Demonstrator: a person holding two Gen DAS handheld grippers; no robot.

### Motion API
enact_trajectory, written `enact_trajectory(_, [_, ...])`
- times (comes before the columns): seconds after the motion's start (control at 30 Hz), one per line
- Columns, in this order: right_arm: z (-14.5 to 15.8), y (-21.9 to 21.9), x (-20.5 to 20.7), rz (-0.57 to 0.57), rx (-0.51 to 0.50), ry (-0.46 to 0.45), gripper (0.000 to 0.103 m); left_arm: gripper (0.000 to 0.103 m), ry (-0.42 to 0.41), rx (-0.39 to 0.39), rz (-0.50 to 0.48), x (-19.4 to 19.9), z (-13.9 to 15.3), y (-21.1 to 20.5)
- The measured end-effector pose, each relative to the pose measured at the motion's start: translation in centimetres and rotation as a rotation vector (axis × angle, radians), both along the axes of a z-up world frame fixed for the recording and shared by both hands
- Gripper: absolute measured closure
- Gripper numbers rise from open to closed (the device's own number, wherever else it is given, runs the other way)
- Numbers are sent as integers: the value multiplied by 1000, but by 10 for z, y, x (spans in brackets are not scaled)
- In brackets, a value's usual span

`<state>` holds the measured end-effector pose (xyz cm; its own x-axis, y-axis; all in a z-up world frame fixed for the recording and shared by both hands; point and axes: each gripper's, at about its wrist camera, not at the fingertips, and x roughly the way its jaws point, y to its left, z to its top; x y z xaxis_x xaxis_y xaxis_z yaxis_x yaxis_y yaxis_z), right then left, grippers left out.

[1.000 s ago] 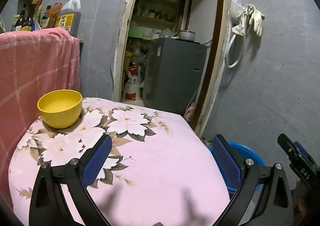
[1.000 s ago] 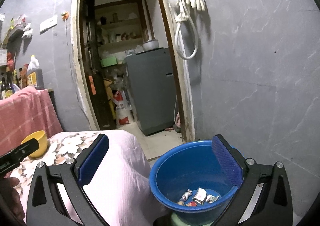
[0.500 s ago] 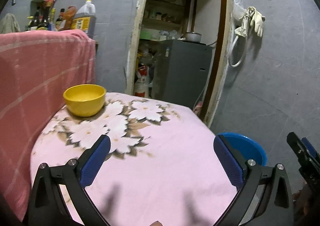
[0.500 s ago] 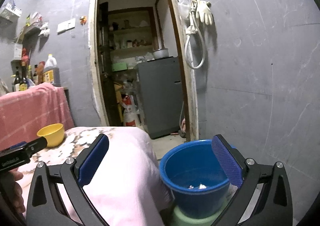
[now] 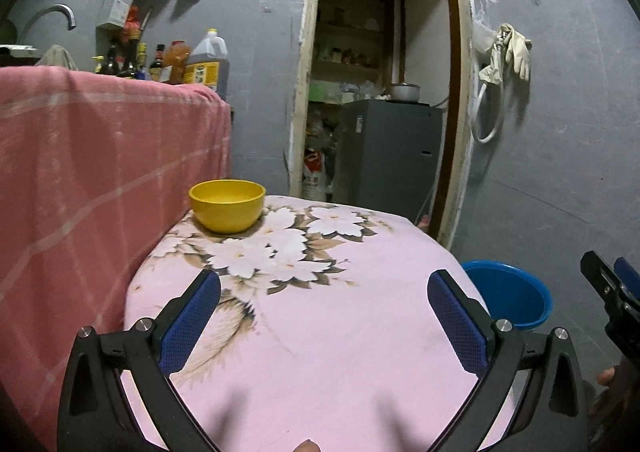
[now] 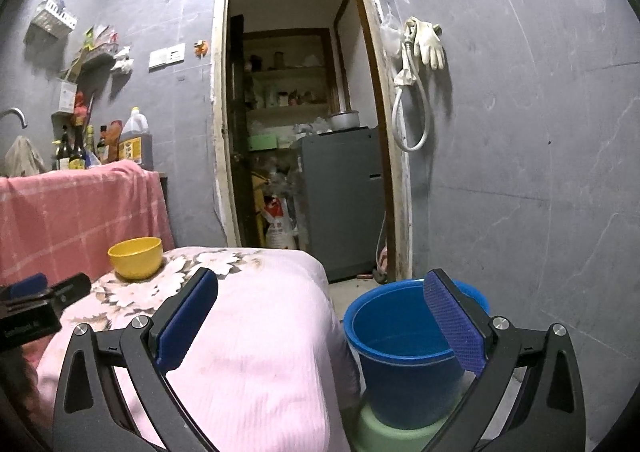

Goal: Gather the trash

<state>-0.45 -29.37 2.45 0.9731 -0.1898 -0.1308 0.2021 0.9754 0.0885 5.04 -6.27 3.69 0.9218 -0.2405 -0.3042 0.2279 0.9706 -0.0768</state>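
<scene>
A blue bucket (image 6: 404, 344) stands on a green stool (image 6: 380, 434) beside the table's right edge; its contents are hidden from this angle. In the left wrist view the bucket (image 5: 508, 298) shows past the table's far right corner. My left gripper (image 5: 322, 322) hangs open over the pink flowered tablecloth (image 5: 320, 332), nothing between its blue pads. My right gripper (image 6: 320, 322) is open too, level with the bucket's rim, its right pad in front of the rim. No trash shows on the tablecloth.
A yellow bowl (image 5: 227, 205) sits at the table's far left corner. A pink checked cloth (image 5: 88, 180) covers a counter on the left, bottles (image 5: 160, 64) behind it. A doorway with a grey cabinet (image 5: 384, 156) lies ahead. Gloves and a hose (image 6: 416, 64) hang on the grey wall.
Both grippers have pulled back and tilted up: the bowl and bucket look farther off, and the wrappers seen inside the bucket a second ago are hidden behind its wall.
</scene>
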Motion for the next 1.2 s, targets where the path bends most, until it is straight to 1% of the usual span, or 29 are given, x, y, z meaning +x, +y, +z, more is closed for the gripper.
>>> enact_trajectory(0.27, [-10, 13, -12, 39, -24, -6, 0, 1, -10, 9, 32, -17, -11, 7])
enact_trajectory(0.37, [-12, 17, -15, 40, -38, -13, 0, 1, -33, 26, 44, -24, -15, 8])
enact_trajectory(0.43, [-14, 18, -17, 35, -45, -16, 0, 1, -49, 24, 51, -29, -19, 10])
enact_trajectory(0.57, [-21, 19, -22, 33, -45, -16, 0, 1, -44, 3, 54, -37, -28, 14])
enact_trajectory(0.67, [-26, 22, -23, 33, -59, -6, 0, 1, -53, 19, 60, -43, -34, 11])
enact_trajectory(0.9, [-36, 24, -28, 28, -87, -4, 0, 1, -67, 34, 74, -45, -44, 10])
enact_trajectory(1.2, [-42, 20, -27, 22, -76, 3, 0, 1, -67, 33, 87, -46, -53, 14])
